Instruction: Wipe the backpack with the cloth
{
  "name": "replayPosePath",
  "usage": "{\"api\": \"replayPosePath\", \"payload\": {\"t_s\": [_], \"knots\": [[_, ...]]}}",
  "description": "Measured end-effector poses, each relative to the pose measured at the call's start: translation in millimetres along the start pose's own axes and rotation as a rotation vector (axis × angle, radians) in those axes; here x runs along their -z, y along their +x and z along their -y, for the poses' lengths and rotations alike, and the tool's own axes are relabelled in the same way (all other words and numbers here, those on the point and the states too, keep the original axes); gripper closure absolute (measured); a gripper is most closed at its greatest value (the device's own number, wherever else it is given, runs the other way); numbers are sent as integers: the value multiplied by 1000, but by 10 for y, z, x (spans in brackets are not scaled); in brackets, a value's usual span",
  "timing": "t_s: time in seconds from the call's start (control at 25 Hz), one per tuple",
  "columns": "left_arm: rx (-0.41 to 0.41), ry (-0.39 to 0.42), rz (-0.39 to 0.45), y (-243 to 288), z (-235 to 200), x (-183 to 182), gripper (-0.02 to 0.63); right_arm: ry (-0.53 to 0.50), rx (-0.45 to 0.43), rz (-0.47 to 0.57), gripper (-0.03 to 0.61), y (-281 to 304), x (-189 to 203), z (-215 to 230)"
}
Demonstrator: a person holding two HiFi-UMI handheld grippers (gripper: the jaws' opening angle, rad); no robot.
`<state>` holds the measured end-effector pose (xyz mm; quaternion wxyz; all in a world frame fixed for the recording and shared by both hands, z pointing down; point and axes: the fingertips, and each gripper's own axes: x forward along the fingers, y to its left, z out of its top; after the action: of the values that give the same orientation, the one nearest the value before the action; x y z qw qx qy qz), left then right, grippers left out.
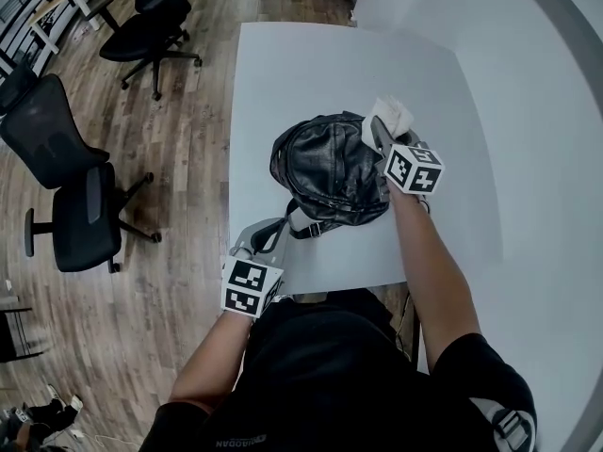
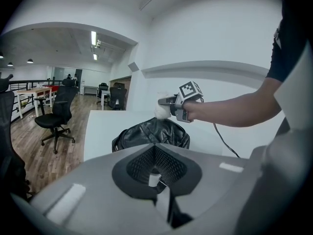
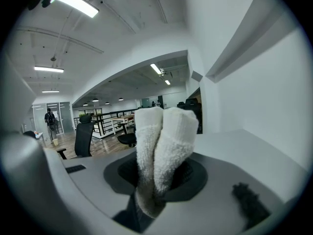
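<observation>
Cloth (image 3: 164, 151) is squeezed tight in the right gripper (image 1: 379, 135), the backpack (image 1: 330, 172) just under its tip, so next it likely must push down and rub; the left gripper (image 2: 156, 180) is closed.

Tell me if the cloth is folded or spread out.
Folded: the white cloth is doubled over, two thick lobes side by side, pinched in the shut right claw.

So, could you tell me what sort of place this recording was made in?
Probably an open-plan office: black swivel chairs on wood flooring, desks further back, and ceiling strip lights. The backpack sits on a white table.
</observation>
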<state>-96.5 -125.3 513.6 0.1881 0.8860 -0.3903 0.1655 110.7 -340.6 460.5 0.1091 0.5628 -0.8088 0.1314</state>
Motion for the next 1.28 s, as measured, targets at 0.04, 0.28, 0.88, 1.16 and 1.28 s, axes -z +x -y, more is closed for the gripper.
{"api": "replayPosePath", "payload": {"t_s": [0.04, 0.28, 0.88, 1.16, 1.28], "knots": [[-6, -3, -2, -33, -17, 16, 609, 0, -13, -6, 470, 25, 37, -83], [-50, -27, -2, -239, -139, 132, 609, 9, -97, -53, 469, 215, 322, -614], [-174, -96, 6, -649, -430, 359, 609, 1, -241, -134, 470, 654, 718, -1473], [-199, -105, 2, -711, -471, 430, 609, 5, -269, -160, 470, 731, 853, -1607], [-204, -111, 2, -716, -467, 448, 609, 3, -276, -165, 470, 738, 892, -1632]]}}
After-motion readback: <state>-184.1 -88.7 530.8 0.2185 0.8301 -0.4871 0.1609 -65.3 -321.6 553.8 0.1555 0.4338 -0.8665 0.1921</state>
